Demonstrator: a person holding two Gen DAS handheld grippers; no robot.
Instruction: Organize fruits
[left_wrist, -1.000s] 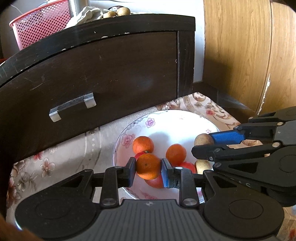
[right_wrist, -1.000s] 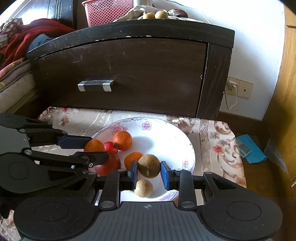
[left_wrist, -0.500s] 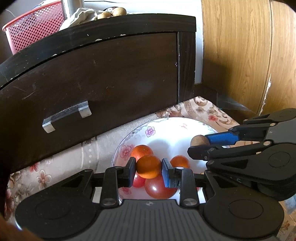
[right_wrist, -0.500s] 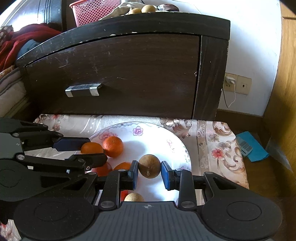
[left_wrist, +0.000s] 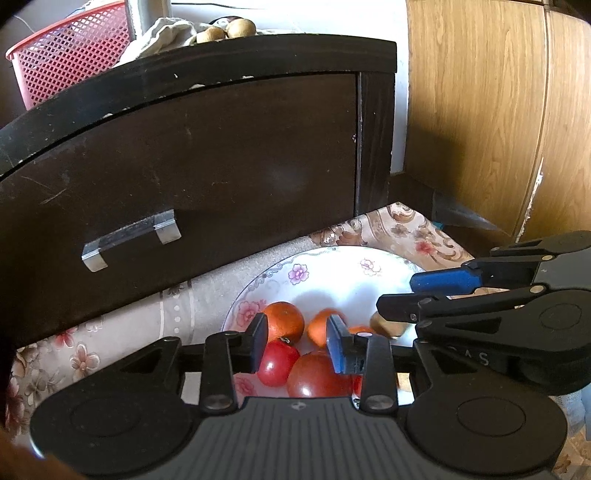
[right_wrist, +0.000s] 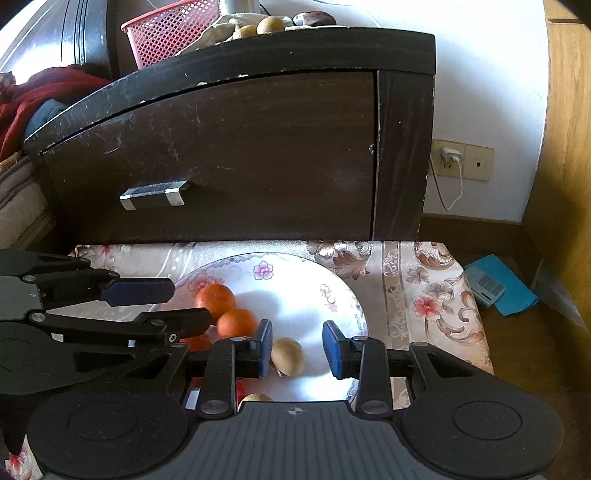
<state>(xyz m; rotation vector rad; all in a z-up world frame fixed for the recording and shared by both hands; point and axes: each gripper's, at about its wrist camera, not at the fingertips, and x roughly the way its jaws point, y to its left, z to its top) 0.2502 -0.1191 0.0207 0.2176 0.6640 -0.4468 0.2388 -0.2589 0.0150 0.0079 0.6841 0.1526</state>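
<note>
A white flowered plate (left_wrist: 332, 280) (right_wrist: 303, 288) sits on a floral cloth and holds the fruit. In the left wrist view, two oranges (left_wrist: 282, 321) lie behind two red tomatoes (left_wrist: 317, 374). My left gripper (left_wrist: 297, 343) (right_wrist: 181, 304) hovers open above them, holding nothing. In the right wrist view, a brown round fruit (right_wrist: 288, 356) (left_wrist: 386, 323) lies loose on the plate between the spread fingers of my open right gripper (right_wrist: 297, 349) (left_wrist: 410, 295). The oranges (right_wrist: 214, 299) lie to its left. A second brown fruit (right_wrist: 255, 398) peeks out by the gripper body.
A dark wooden drawer front (left_wrist: 207, 173) (right_wrist: 236, 158) with a metal handle (right_wrist: 153, 194) rises right behind the plate. On top stand a red basket (right_wrist: 170, 29) and more fruit (right_wrist: 269, 24). A wooden panel (left_wrist: 498, 110), a wall socket (right_wrist: 461, 160) and a blue item (right_wrist: 498, 288) lie to the right.
Both grippers opened. The left let go of its orange and the right let go of the brown fruit; both fruits now rest on the plate. Both grippers drew back slightly.
</note>
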